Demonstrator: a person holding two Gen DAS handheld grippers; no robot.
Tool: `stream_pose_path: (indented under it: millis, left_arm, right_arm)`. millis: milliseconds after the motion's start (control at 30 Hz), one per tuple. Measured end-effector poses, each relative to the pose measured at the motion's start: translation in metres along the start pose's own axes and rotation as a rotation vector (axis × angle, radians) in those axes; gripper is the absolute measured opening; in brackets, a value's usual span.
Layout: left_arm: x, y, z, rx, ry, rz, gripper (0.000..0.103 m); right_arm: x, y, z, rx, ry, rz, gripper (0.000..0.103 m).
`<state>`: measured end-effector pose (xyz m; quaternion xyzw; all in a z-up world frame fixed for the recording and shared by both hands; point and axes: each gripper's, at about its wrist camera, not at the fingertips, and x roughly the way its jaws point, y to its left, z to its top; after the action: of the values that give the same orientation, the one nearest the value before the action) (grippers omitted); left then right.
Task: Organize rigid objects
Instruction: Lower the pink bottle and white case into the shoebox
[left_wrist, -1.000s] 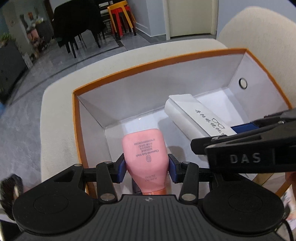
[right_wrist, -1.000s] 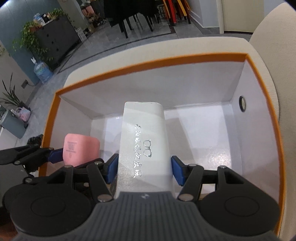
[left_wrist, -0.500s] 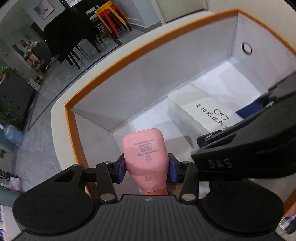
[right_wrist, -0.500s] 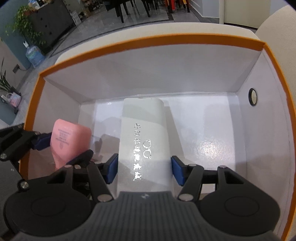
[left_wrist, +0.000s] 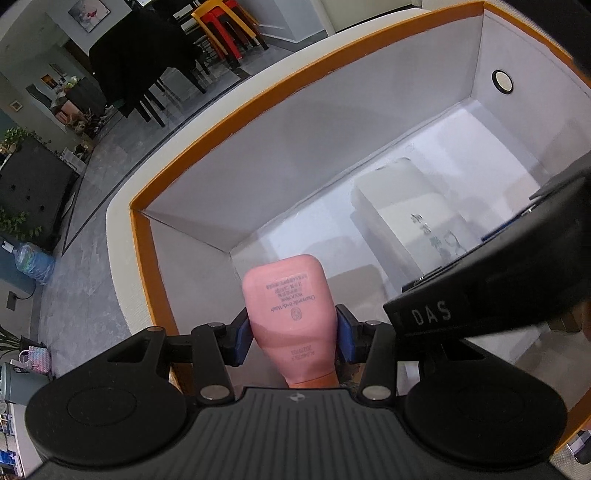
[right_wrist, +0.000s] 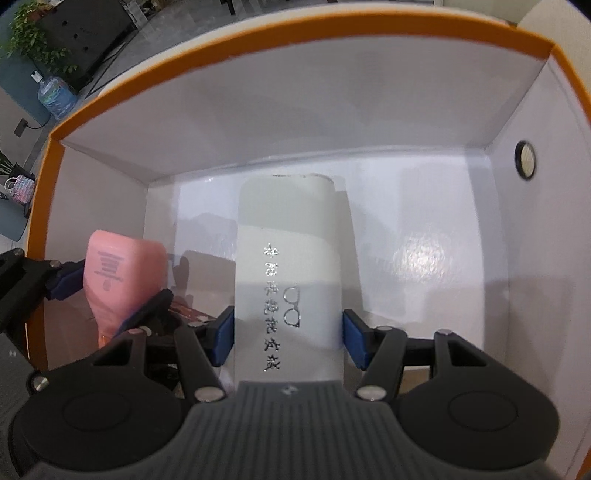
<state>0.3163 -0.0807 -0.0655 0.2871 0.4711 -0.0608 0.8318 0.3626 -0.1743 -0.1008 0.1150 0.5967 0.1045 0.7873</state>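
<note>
Both tongs have sunk further into the orange-rimmed box (right_wrist: 236, 55) since the earlier frames; its white floor now fills more of each view, and the left view has rolled somewhat.

Step in hand, as judged: lowering two items into the box at once. Neither is released yet.

Left tongs (left_wrist: 293, 334): clamped on the pink bottle (left_wrist: 290, 295), blue pads against both flanks, cap end toward the camera. Bottle sits over the box's left end, close to the left wall; contact with the floor cannot be told.

Right tongs (right_wrist: 288, 334): closed on the white glasses case (right_wrist: 288, 266), pads on its two long sides, printed face up. Case lies roughly mid-box, far end pointing at the back wall, near the floor or on it.

Next move, judged: finish the descent until each item rests on the floor, then part the pads and lift straight out. Bottle and case are near each other, so keep the two tools from knocking together on withdrawal.
</note>
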Motion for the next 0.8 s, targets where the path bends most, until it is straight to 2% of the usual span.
stream_pose_path:
  millis: [100, 167, 333, 667, 800]
  left_arm:
    - [-0.003, -0.001, -0.001, 0.01, 0.002, 0.008, 0.056]
    - [-0.005, -0.003, -0.002, 0.023, -0.004, 0.001, 0.063]
    - [-0.005, -0.002, -0.005, 0.008, -0.001, -0.002, 0.063]
    - [-0.008, 0.003, -0.006, -0.01, -0.011, -0.009, 0.063]
    - [-0.014, 0.0, -0.006, 0.0, -0.011, -0.002, 0.063]
  right_arm:
    - [0.009, -0.009, 0.003, 0.067, 0.064, 0.045, 0.06]
    - [0.01, -0.014, 0.005, 0.094, 0.074, 0.061, 0.06]
    - [0.014, -0.02, 0.006, 0.191, 0.127, 0.173, 0.063]
    - [0.004, -0.013, 0.004, 0.18, 0.064, 0.133, 0.062]
    - [-0.012, -0.016, 0.0, 0.167, 0.046, 0.113, 0.062]
